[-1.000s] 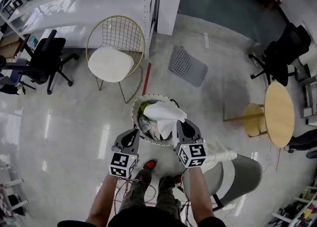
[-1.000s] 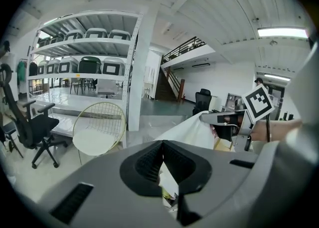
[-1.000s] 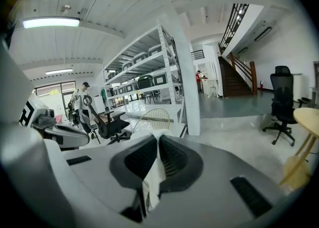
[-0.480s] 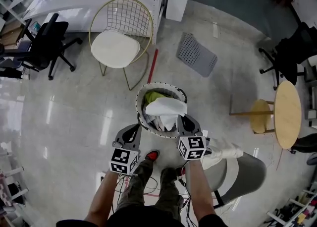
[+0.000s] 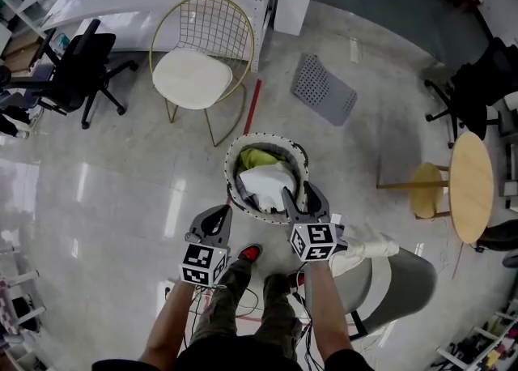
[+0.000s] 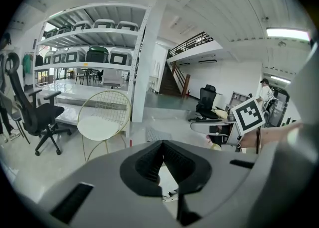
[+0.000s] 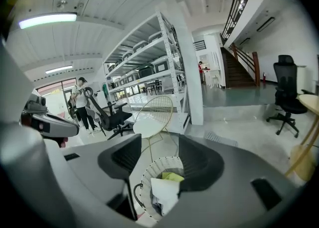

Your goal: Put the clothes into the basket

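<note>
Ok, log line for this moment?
step: drop into basket | right gripper: jaws just opened, nothing gripped, at basket rim | white garment: in basket | left gripper: shut, empty

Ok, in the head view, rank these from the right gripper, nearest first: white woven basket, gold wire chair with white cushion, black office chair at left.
From the right gripper, whose jaws have just been opening with nothing between them:
1. White woven basket, just ahead.
2. Gold wire chair, beyond, leftward.
3. Black office chair, far left.
</note>
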`<action>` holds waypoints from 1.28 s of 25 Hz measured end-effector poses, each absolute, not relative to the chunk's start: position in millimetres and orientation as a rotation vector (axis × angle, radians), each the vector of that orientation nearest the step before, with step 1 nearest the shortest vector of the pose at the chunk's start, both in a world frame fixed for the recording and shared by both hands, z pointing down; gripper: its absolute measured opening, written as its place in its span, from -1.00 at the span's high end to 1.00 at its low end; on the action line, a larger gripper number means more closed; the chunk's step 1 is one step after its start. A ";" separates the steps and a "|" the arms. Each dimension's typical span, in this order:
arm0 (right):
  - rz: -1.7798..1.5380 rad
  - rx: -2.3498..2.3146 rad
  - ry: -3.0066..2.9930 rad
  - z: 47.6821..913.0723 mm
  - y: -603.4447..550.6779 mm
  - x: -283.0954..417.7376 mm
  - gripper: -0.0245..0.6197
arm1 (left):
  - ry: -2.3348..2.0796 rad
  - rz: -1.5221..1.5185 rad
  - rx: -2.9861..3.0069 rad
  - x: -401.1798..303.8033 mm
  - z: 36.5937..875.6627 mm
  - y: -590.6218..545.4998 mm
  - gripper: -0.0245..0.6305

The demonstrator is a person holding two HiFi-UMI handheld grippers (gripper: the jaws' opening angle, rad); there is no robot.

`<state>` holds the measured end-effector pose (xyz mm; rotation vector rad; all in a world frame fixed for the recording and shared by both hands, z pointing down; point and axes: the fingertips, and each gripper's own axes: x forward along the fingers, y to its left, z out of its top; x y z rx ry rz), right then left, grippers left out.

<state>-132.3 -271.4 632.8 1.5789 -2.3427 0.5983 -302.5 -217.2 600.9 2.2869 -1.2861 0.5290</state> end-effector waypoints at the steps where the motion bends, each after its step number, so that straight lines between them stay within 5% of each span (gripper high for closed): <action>1: 0.594 1.580 -2.346 629.8 -270.3 -132.7 0.19 | -1.285 0.527 2.289 -302.5 599.5 -216.0 0.90; 19: 0.459 1.750 -2.356 552.7 -228.3 -99.4 0.21 | -1.236 0.489 2.427 -271.4 546.4 -207.3 0.90; 32: 0.265 2.031 -2.227 481.0 -161.8 -28.6 0.68 | -1.048 0.435 2.606 -196.7 497.2 -190.3 0.90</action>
